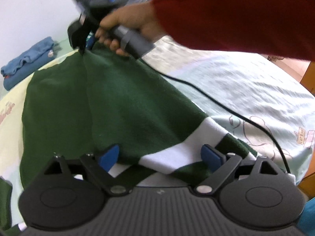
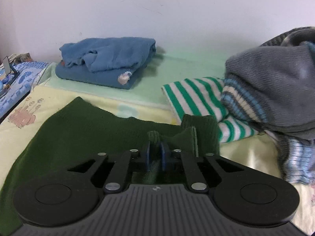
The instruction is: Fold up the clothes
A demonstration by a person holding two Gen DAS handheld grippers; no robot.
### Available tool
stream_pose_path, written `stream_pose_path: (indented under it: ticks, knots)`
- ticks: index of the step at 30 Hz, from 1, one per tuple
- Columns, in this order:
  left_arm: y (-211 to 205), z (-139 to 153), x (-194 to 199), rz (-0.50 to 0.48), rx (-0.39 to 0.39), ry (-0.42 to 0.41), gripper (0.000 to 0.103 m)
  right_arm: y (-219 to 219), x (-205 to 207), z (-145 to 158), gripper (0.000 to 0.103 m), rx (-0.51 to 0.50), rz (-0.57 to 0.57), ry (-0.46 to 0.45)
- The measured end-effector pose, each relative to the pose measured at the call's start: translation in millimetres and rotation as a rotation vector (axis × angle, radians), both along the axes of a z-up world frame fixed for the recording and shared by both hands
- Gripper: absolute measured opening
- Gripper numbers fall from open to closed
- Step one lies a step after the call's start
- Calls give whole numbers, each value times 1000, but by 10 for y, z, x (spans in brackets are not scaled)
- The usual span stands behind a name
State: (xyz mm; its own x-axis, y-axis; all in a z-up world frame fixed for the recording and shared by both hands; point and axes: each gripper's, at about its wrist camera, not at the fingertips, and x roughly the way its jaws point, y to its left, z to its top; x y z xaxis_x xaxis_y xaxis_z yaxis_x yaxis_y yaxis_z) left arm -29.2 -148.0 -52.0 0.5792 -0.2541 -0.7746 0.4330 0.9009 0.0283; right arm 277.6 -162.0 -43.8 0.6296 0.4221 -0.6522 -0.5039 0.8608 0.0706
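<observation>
From the left wrist, I saw my left gripper [image 1: 158,157] spread wide at lower centre, the green sweater's [image 1: 110,102] white-striped hem lying loose between its pads. From the right wrist, my right gripper [image 2: 156,155] pinched a green fold at centre.

L gripper [image 1: 160,157]: jaws spread wide, blue pads [image 1: 109,157] clear of the cloth, pointing down-fwd. R gripper [image 2: 155,154] far side, jaws nearly closed, pinching a fold. R hand [image 1: 126,25] wraps its handle; red sleeve [image 1: 236,15] reaches in from right.
</observation>
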Motion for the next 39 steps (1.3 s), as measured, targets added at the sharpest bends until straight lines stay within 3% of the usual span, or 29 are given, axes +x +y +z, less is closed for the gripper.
stream_pose_path:
  ticks: [4,8,11,14,18,19,20,23,29,31,33,36,39]
  knots:
    - [28,-6,31,-2,-10,8,93,-276,-202,206,34,4,-17,-48]
    - [6,-14,27,-7,-2,10,96,-494,-184,100,37,-47,-49,-31]
    - [-8,-7,29,-9,-2,18,96,-609,-146,-17,19,22,-63,15]
    - [-3,-1,23,-6,-6,25,96,-650,-157,-11,19,111,-68,19]
    - [-28,9,-17,0,-4,27,97,-518,-52,-86,19,93,-42,61]
    - [-28,12,-18,0,-3,28,97,-489,-49,-96,7,67,-43,61]
    - [-28,14,-19,1,-3,29,97,-474,-66,-81,4,50,-45,44]
    - [-8,22,-25,6,-15,32,97,-528,-88,2,3,90,-62,11]
    - [-8,8,-25,-4,-14,32,98,-505,-37,-154,3,1,-111,-10]
    - [-12,9,-18,-11,-11,33,98,-504,-71,-149,9,-4,-97,-34]
    - [22,41,-13,-11,-24,39,95,-626,-166,-27,20,57,-78,-2]
    - [100,98,-51,-3,-88,44,92,-827,-330,172,22,158,-46,49]
    - [134,125,-73,-7,-155,62,87,-896,-516,112,22,220,86,248]
